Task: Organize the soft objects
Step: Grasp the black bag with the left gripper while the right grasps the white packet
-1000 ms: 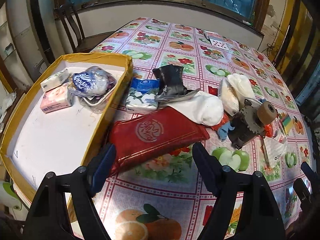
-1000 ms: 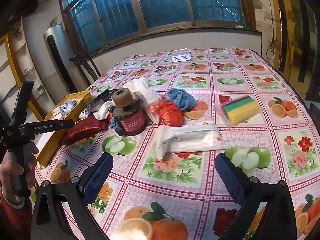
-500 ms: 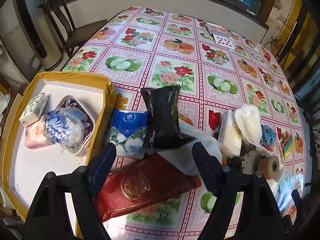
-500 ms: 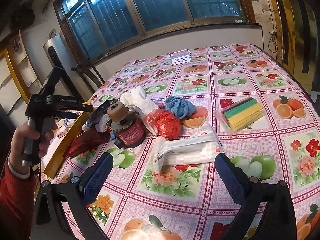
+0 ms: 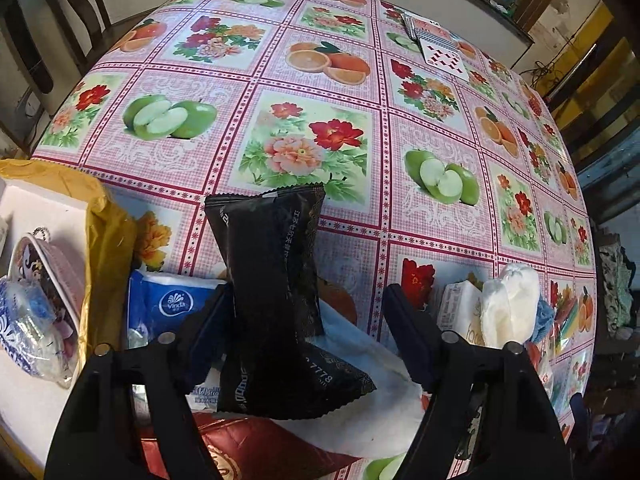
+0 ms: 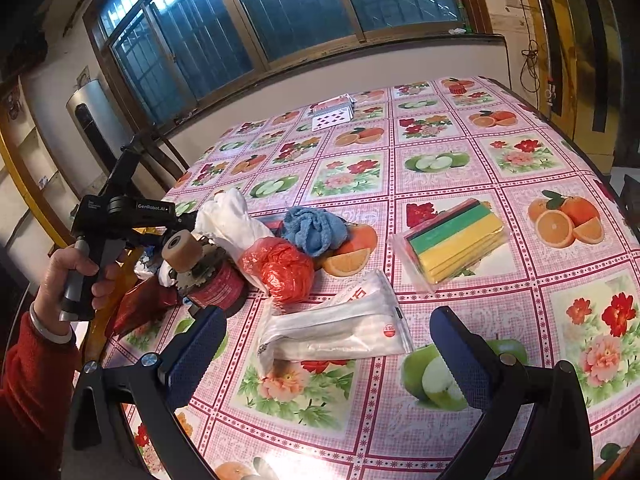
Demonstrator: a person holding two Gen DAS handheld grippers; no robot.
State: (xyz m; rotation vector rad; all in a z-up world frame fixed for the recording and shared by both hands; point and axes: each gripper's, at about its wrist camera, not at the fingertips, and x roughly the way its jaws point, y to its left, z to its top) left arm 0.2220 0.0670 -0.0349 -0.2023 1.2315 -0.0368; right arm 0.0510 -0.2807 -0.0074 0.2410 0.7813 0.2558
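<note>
Left gripper (image 5: 308, 332) gapes wide around a black packet (image 5: 276, 280), seemingly untouched, near the bench's left edge; only the right view shows right gripper (image 6: 328, 356) open above a clear pouch (image 6: 340, 328).

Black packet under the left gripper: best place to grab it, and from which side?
Take the black packet at its pinched waist, coming straight from above with the left gripper open astride it. The ends flare wide; the middle is narrowest and stands clear of the white cloth.

Left gripper (image 5: 308, 332) and right gripper (image 6: 326, 354) both spread wide.
</note>
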